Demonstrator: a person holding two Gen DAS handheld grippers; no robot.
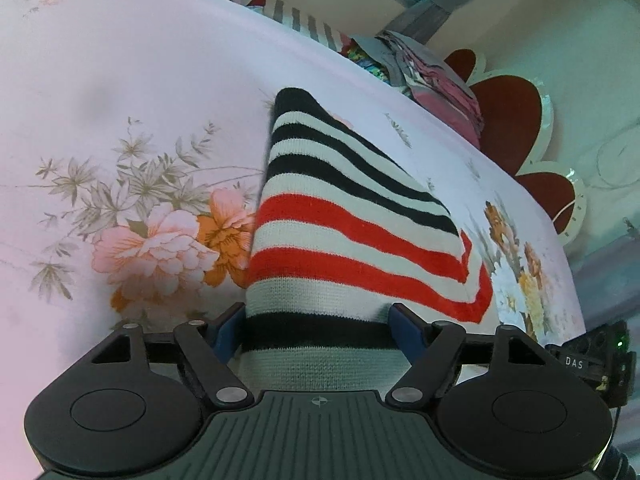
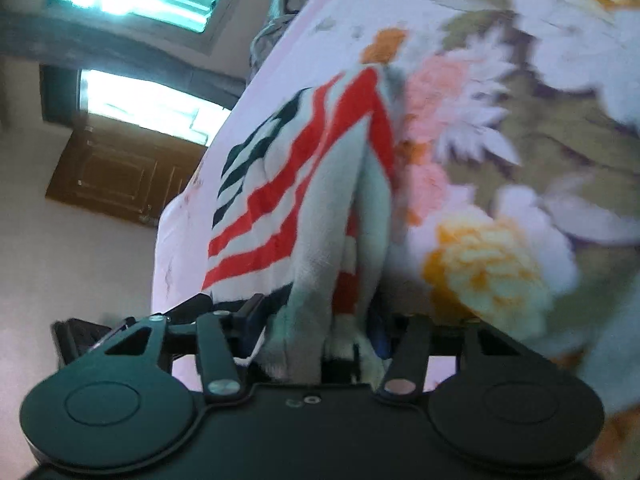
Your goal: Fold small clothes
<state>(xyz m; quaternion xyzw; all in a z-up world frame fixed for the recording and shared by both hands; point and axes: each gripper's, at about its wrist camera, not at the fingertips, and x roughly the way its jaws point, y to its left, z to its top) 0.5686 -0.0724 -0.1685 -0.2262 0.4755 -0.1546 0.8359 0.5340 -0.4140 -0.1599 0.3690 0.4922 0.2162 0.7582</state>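
1. The striped knit garment [image 1: 352, 216], banded black, white and red, lies on the floral bed sheet [image 1: 132, 128].
2. The left hand-held gripper [image 1: 318, 328] stands wide, its blue pads [image 1: 408, 332] flanking the garment's near edge; whether they press on it is unclear.
3. The right hand-held gripper [image 2: 320, 332] has bunched cloth between its fingers; the blur hides any grip.
4. Other clothes [image 1: 432, 76] are piled at the bed's far edge.
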